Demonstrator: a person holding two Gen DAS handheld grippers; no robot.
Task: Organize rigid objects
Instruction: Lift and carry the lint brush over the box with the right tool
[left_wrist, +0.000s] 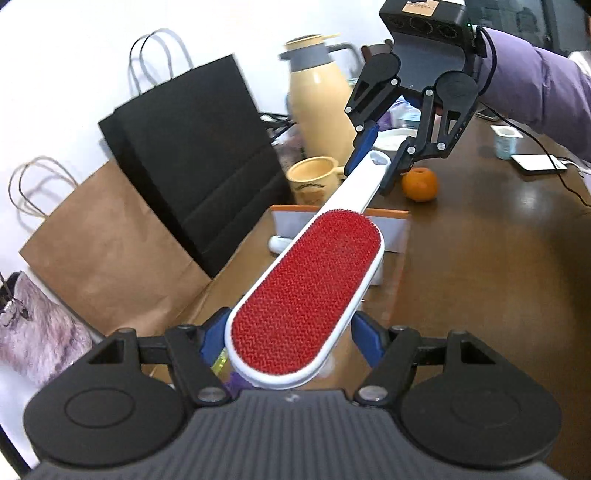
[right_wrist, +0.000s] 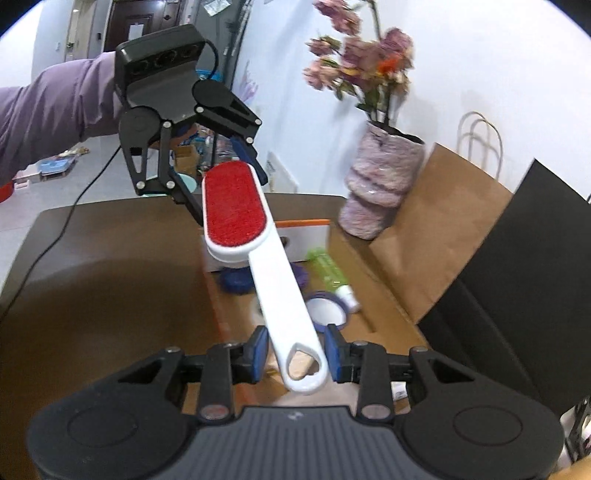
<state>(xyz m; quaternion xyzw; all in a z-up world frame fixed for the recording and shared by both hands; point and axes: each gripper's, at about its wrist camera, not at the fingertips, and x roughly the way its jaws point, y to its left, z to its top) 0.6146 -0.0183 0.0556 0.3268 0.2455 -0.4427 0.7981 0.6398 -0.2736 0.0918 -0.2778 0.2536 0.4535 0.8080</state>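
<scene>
A white lint brush with a red bristle pad (left_wrist: 306, 295) is held in the air over an open cardboard box (right_wrist: 373, 258). My left gripper (left_wrist: 288, 339) is shut on the brush's wide head. My right gripper (right_wrist: 295, 356) has its blue pads on either side of the handle's looped end, with small gaps showing. In the left wrist view the right gripper (left_wrist: 373, 162) brackets the handle tip. In the right wrist view the left gripper (right_wrist: 225, 181) clamps the brush head (right_wrist: 234, 210). The box holds a green bottle (right_wrist: 327, 266) and a round blue-rimmed lid (right_wrist: 327, 310).
A black paper bag (left_wrist: 199, 155), a brown paper bag (left_wrist: 107, 247), a cream thermos (left_wrist: 317, 96), a cream mug (left_wrist: 314, 177) and an orange (left_wrist: 419, 183) stand on the brown table (left_wrist: 498, 277). A vase of flowers (right_wrist: 380, 188) stands beside the box. A phone (left_wrist: 539, 162) lies far right.
</scene>
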